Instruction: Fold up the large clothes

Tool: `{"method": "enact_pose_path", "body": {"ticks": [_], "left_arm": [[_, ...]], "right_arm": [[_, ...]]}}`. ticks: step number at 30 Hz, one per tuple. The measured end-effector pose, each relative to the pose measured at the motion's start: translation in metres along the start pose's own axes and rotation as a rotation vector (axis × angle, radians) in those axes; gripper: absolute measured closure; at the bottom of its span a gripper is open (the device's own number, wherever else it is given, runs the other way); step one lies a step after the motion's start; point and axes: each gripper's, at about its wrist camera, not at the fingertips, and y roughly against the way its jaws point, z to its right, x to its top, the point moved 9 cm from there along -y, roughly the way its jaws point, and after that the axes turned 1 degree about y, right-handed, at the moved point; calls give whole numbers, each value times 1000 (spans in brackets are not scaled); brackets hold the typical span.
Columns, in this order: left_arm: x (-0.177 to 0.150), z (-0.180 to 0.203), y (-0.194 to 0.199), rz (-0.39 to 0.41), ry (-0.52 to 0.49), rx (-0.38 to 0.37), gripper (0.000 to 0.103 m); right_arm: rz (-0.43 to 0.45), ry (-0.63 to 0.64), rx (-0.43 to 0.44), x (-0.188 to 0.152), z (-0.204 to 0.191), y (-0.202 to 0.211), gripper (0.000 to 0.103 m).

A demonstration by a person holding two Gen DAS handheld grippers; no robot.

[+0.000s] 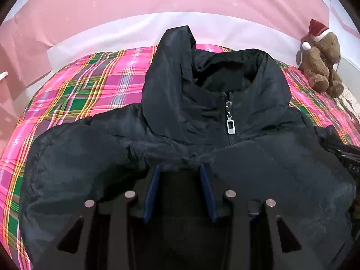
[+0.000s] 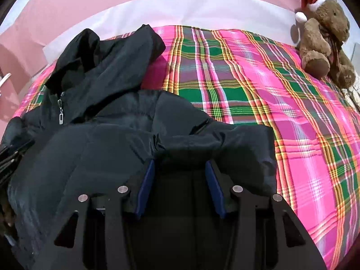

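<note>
A black puffer jacket lies front up on the plaid blanket, zipped, with its silver zipper pull below the collar and its hood standing up behind. My left gripper is shut on a bunched fold of the jacket's chest; dark fabric fills the gap between its blue pads. In the right wrist view the jacket fills the left half. My right gripper is shut on a thick fold near the jacket's right sleeve, and the fabric hides its fingertips.
A brown teddy bear in a red Santa hat sits at the far right corner of the bed. Bare plaid blanket stretches to the right of the jacket. A white sheet and a pink wall lie beyond the blanket.
</note>
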Motion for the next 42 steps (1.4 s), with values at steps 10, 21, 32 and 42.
{"method": "enact_pose_path", "body": {"ticks": [10,21,32,42], "left_arm": [[-11,-1,70,45,24,-101,62],[-32,-1,39,-4,3,-67,57],[-30,-5,58,6,18,-1,46],[-71,6,159,36,67,-49,46]], "right_arm": [[118,12,85,-14,-32,84,55],[48,28,40,-46,-44,33,55],[47,-32,32,-46,-36,60,55],[140,-79,81,-79,-66,161,55]]}}
